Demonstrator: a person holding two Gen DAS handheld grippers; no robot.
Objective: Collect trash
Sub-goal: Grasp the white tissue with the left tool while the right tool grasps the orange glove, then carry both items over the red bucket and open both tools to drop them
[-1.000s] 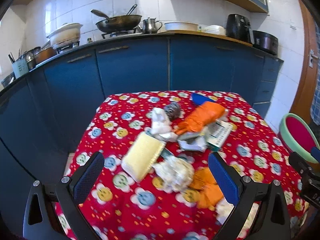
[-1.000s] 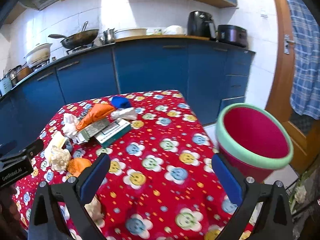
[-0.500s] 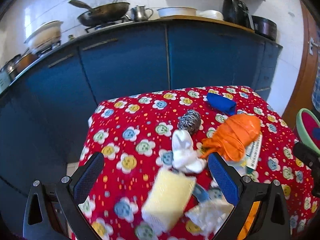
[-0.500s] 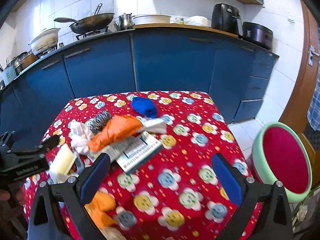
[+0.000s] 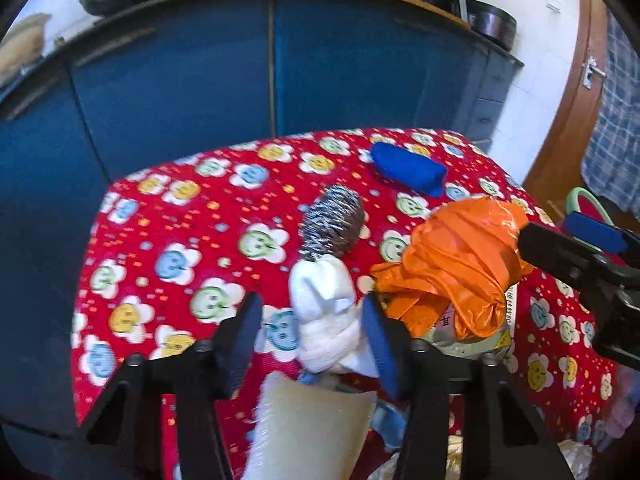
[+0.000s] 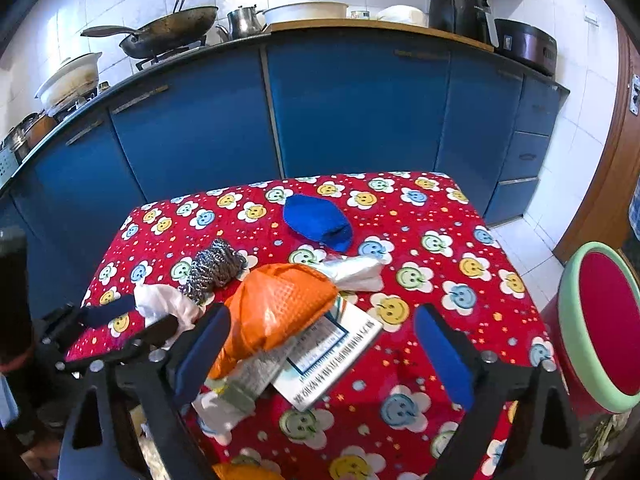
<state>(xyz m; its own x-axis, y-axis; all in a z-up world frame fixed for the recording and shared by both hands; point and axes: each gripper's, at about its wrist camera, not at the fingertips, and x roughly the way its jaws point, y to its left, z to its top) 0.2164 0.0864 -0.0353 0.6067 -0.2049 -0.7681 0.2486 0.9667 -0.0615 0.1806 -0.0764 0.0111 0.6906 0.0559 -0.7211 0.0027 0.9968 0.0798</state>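
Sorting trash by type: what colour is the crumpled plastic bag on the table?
Orange. The plastic bag shows best in the right wrist view.

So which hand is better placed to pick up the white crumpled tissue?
Left. The left tool already straddles the white crumpled tissue, jaws closing with it between them. The right tool sits over the orange bag and the printed box instead.

Both wrist views angled down, close over table (image 5: 168,216); share orange bag (image 6: 280,304)
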